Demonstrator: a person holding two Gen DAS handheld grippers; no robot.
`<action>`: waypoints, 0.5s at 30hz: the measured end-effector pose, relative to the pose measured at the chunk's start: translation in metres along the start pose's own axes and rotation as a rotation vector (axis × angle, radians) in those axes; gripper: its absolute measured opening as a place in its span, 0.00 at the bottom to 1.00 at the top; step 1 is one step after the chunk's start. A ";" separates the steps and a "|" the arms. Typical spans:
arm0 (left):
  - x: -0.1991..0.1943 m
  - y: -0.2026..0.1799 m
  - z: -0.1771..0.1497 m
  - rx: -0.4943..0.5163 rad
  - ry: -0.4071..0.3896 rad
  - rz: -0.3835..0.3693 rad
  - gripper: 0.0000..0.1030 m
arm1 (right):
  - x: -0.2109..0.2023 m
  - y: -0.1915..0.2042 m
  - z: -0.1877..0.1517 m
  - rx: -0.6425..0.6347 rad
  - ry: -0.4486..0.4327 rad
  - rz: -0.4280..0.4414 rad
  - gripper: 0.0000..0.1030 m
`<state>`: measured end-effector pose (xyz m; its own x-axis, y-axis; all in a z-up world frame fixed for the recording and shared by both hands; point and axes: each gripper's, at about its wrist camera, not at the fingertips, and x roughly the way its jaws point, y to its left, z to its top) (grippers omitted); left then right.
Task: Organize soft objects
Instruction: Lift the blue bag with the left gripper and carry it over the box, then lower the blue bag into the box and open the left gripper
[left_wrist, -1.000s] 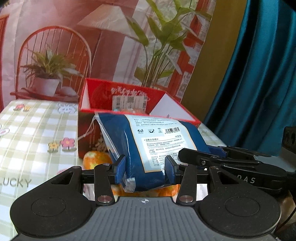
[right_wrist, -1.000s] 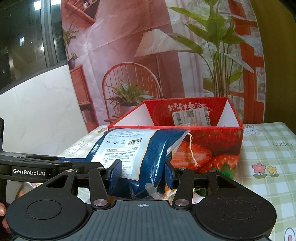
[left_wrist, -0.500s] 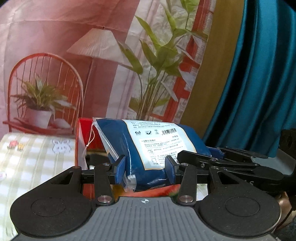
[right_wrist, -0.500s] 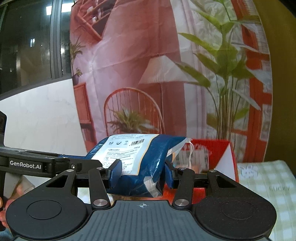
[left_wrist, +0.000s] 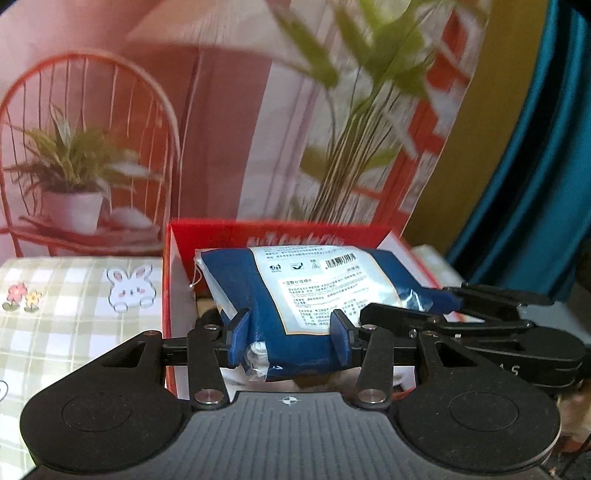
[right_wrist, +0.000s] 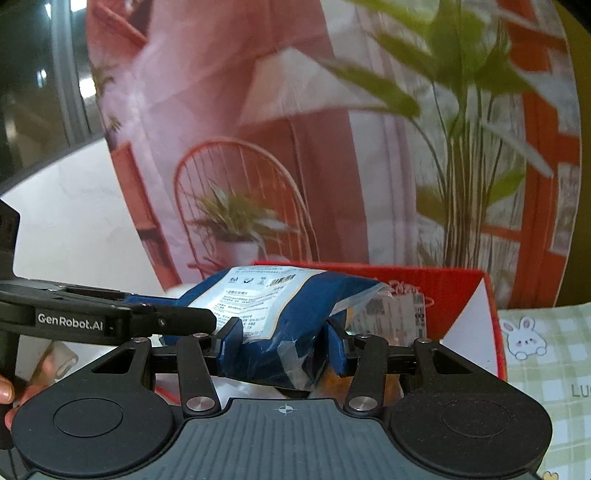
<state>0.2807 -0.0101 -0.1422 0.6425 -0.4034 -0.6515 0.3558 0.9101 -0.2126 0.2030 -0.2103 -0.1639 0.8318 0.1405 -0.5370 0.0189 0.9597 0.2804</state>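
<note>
Both grippers, left (left_wrist: 290, 334) and right (right_wrist: 283, 345), pinch opposite ends of the blue soft packet (left_wrist: 314, 291), whose long axis spans between them, held over the open red box (left_wrist: 177, 258) just beyond.

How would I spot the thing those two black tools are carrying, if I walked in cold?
Find the red box on the checked tablecloth. Just above its open top hangs a soft blue packet with a white printed label and barcode, pinched at opposite ends by the left gripper and right gripper. Nothing else here is blue and plastic-wrapped.
</note>
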 end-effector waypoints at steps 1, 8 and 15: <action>0.007 0.001 -0.001 -0.001 0.019 0.005 0.46 | 0.007 -0.003 -0.002 0.014 0.019 -0.003 0.43; 0.034 0.010 -0.004 -0.013 0.094 0.005 0.46 | 0.037 -0.030 -0.019 0.186 0.132 0.007 0.42; 0.047 0.010 -0.009 0.001 0.159 0.007 0.46 | 0.049 -0.033 -0.026 0.188 0.206 -0.035 0.41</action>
<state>0.3082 -0.0192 -0.1818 0.5297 -0.3767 -0.7599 0.3524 0.9127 -0.2068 0.2283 -0.2288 -0.2204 0.6990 0.1732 -0.6939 0.1639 0.9056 0.3912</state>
